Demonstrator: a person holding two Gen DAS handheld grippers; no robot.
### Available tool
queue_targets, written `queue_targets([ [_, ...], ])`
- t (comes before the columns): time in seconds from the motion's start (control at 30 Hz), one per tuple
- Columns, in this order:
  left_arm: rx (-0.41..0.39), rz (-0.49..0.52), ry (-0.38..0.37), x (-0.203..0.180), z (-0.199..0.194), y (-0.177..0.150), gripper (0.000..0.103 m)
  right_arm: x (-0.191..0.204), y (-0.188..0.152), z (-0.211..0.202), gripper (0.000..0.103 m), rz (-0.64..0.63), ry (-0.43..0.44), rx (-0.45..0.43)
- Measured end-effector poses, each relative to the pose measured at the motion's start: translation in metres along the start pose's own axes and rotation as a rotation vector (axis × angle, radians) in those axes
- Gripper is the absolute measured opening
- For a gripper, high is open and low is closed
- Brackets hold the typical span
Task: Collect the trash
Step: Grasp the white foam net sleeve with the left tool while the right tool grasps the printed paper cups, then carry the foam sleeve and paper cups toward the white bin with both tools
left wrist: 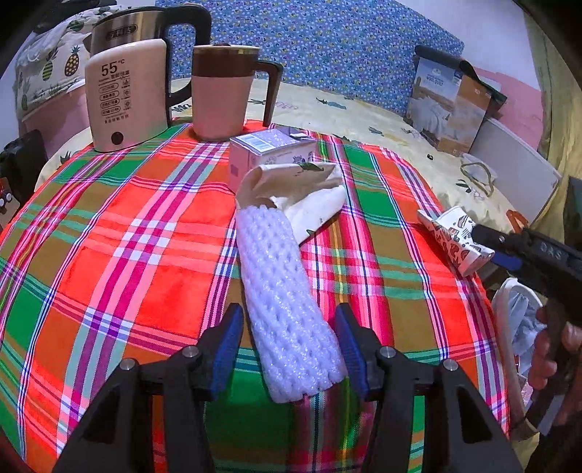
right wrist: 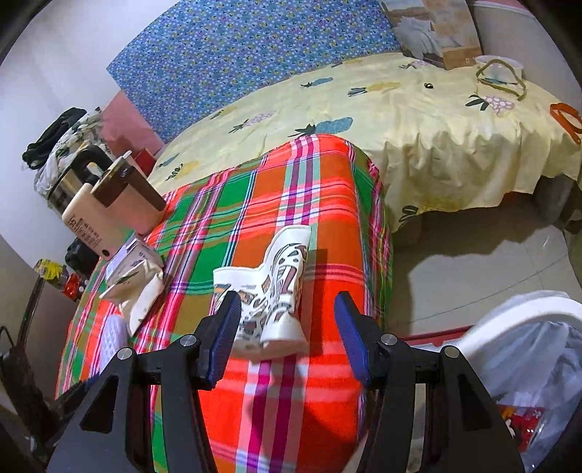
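Observation:
A white foam net sleeve lies on the plaid tablecloth. My left gripper is open, its blue pads on either side of the sleeve's near end. A crumpled paper wrapper lies just beyond it, by a small purple carton. A crushed patterned paper cup lies near the table's right edge. My right gripper is open around the cup's near end; it also shows in the left wrist view. The sleeve and wrapper show at the left of the right wrist view.
A kettle, a pink warmer and a pink mug stand at the table's far left. A white bin with a liner stands on the floor right of the table. A bed with a yellow sheet lies behind.

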State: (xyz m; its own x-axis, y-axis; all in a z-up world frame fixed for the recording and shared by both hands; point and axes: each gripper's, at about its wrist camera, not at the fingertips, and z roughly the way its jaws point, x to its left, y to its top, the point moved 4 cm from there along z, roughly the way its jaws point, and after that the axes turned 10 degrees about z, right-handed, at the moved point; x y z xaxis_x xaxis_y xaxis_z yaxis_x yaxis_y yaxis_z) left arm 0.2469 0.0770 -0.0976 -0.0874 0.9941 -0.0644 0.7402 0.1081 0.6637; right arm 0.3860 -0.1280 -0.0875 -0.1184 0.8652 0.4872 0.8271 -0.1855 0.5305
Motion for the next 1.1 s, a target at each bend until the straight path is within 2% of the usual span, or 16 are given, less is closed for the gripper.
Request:
queue_targets([
  [0.2, 0.013, 0.022, 0.017, -0.003, 0.002, -0.001, 0.054, -0.002, 0.000, 0.013, 0.038, 0.014, -0.010, 0.040],
  [0.27, 0.019, 0.037, 0.028, -0.006, 0.003, 0.000, 0.054, 0.000, -0.001, 0.010, 0.032, 0.010, -0.006, 0.034],
  [0.3, 0.020, 0.042, 0.031, -0.006, 0.004, 0.000, 0.054, 0.001, -0.001, 0.010, 0.024, 0.006, -0.005, 0.032],
  [0.33, 0.021, 0.046, 0.031, -0.007, 0.004, 0.000, 0.054, 0.003, -0.002, 0.007, 0.023, -0.001, -0.008, 0.025],
  [0.63, 0.017, 0.069, 0.001, -0.011, -0.002, -0.004, 0.029, 0.004, -0.019, -0.009, 0.022, 0.024, 0.027, 0.025],
  [1.1, -0.031, 0.099, -0.064, -0.028, -0.039, -0.029, 0.026, 0.012, -0.063, -0.055, 0.022, 0.026, 0.088, 0.002],
])
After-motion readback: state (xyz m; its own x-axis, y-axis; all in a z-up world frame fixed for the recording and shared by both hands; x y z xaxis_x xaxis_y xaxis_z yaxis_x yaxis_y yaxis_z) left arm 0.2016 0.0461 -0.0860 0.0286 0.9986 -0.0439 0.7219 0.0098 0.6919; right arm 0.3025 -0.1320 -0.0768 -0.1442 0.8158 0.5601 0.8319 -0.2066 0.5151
